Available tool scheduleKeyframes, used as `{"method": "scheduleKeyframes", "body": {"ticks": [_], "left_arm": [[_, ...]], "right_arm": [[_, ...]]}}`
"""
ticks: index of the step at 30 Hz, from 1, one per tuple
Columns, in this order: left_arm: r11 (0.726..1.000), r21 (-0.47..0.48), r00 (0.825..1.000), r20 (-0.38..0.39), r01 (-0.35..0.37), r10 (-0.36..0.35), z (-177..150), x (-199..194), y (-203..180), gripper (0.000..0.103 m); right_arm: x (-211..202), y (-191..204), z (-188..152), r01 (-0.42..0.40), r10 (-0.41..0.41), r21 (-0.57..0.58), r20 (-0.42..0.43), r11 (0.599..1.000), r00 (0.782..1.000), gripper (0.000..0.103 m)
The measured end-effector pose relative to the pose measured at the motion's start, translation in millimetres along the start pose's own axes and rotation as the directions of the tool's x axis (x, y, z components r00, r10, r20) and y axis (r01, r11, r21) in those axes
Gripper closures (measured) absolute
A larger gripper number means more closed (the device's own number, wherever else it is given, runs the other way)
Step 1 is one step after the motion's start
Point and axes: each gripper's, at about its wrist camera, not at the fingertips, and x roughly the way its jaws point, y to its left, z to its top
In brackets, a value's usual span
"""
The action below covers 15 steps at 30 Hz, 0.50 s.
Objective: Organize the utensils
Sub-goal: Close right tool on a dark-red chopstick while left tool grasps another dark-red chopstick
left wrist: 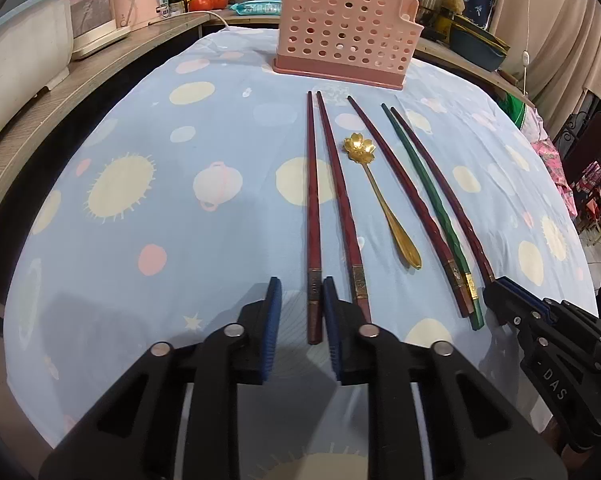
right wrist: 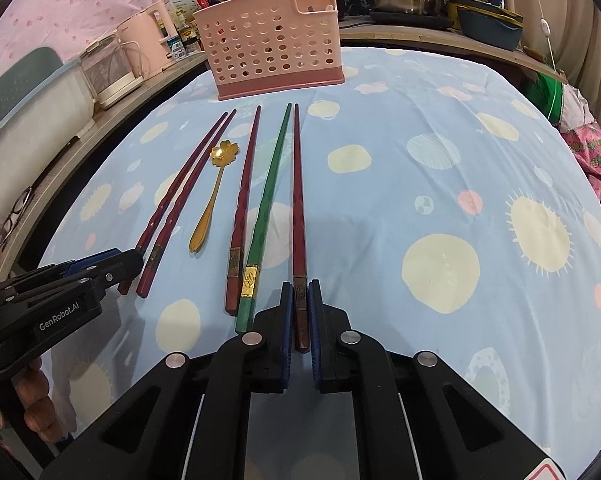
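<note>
Two hand-held grippers reach over a tabletop (left wrist: 204, 128) covered in a pale blue cloth with sun and planet prints. Ahead of both sets of fingers, five chopsticks and a gold spoon (left wrist: 380, 196) lie side by side, tips pointing away toward a pink perforated caddy (left wrist: 340, 36) standing at the far edge.

The left gripper (left wrist: 300, 312) has its fingers parted, one on each side of the butt end of the leftmost red chopstick (left wrist: 313, 216). They straddle it but do not appear to press on it. A second red chopstick (left wrist: 342, 208) lies just beyond the right finger.

The right gripper (right wrist: 300, 312) has its fingers drawn in close on both sides of the butt of the rightmost red chopstick (right wrist: 299, 216). They look closed on it, though the stick lies flat on the cloth. A green chopstick (right wrist: 265, 208) lies just left of the left finger, with another red chopstick (right wrist: 242, 208) beyond that.

Risks, as a judgement: each grip is at the very end of a long, thin stick, so when lifted it may droop, pivot or slip between the pads. The right gripper's left finger could nudge the green neighbour. The left gripper's right finger could catch the adjacent red stick when closing. Fingers may also snag the loose cloth.
</note>
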Motion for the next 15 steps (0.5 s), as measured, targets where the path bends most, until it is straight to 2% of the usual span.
{"method": "scheduleKeyframes", "body": {"ticks": [3, 15], "left_arm": [[1.0, 0.003, 1.0, -0.002, 0.01, -0.01, 0, 0, 1, 0.095], [1.0, -0.002, 1.0, 0.009, 0.025, -0.025, 3, -11, 3, 0.096]], "right_arm": [[1, 0, 0, -0.001, 0.001, -0.002, 0.002, 1.0, 1.0, 0.096], [-3, 0, 2, -0.009, 0.009, 0.008, 0.013, 1.0, 1.0, 0.096]]}}
